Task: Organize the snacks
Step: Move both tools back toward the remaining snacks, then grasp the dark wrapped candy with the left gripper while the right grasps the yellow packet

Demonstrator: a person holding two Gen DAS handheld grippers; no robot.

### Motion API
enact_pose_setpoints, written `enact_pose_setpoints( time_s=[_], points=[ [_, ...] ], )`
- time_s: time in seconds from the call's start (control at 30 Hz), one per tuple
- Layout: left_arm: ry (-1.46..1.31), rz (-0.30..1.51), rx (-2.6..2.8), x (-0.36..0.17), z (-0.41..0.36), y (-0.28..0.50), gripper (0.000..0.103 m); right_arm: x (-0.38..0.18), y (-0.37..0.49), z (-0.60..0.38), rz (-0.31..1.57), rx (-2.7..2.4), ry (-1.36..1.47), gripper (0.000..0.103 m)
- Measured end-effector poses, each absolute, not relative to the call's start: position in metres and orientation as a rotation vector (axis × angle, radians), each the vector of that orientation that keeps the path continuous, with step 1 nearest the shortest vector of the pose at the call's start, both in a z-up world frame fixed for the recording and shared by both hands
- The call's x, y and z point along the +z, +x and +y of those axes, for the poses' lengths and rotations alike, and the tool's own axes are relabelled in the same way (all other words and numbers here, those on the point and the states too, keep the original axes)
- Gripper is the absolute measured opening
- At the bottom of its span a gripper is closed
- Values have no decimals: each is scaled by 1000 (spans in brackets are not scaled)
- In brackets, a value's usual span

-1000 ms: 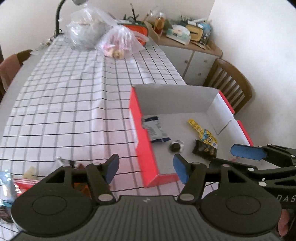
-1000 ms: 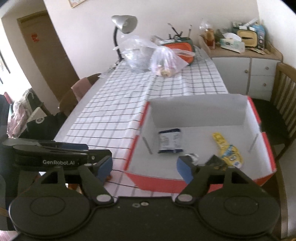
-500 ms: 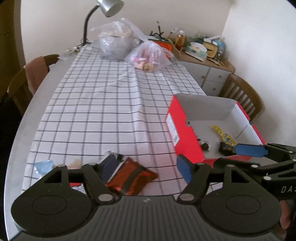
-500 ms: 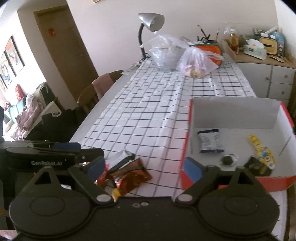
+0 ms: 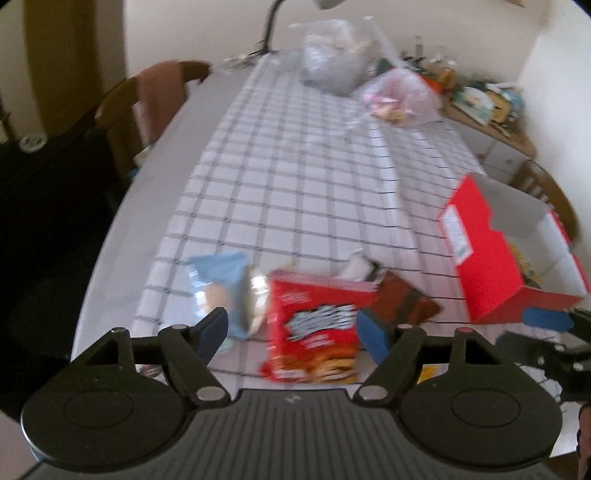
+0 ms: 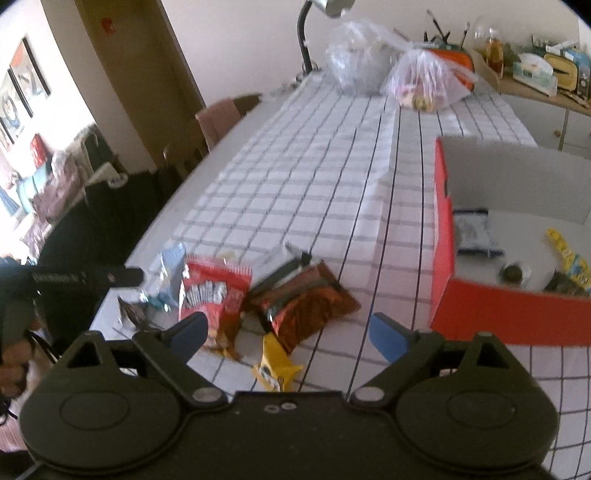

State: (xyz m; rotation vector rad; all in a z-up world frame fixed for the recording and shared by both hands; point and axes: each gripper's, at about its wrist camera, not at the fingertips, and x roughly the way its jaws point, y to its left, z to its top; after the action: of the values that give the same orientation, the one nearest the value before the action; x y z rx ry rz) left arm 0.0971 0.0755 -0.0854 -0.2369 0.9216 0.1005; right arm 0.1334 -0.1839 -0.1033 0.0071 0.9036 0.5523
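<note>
A pile of snack packets lies at the near left of the checked tablecloth [image 6: 332, 177]: a red bag [image 5: 314, 325], a light-blue packet [image 5: 225, 291], a brown foil packet [image 6: 306, 306] and a small yellow one [image 6: 275, 363]. My left gripper [image 5: 293, 328] hovers over the red bag, its jaws opening and nothing pressed between them. My right gripper [image 6: 288, 330] stands open above the brown and yellow packets. The open red box [image 6: 517, 314] on the right holds a white-blue packet [image 6: 474, 230], a yellow strip [image 6: 565, 251] and a dark round sweet [image 6: 511, 273].
Two clear plastic bags [image 6: 354, 62] [image 6: 424, 81] and a desk lamp [image 6: 306, 33] stand at the table's far end. A chair with a pink cloth [image 6: 221, 114] is at the left side. A cluttered sideboard [image 6: 535, 74] runs along the right wall.
Both views have swung left, from over the red box to the snack pile at the near left. Both pairs of jaws stand wider than before.
</note>
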Motion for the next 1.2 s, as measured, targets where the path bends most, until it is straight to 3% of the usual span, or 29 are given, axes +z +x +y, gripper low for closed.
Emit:
enact_pose_setpoints(
  time_s=[0.63, 0.8, 1.2],
  points=[
    [-354, 1118, 260, -159, 155, 102, 76, -175, 145, -142, 1133, 520, -9, 91],
    [-370, 1150, 278, -171, 159, 107, 76, -185, 148, -137, 1159, 506, -21, 86],
    [-393, 1164, 290, -180, 161, 108, 73, -190, 147, -129, 1163, 510, -49, 59]
  ],
)
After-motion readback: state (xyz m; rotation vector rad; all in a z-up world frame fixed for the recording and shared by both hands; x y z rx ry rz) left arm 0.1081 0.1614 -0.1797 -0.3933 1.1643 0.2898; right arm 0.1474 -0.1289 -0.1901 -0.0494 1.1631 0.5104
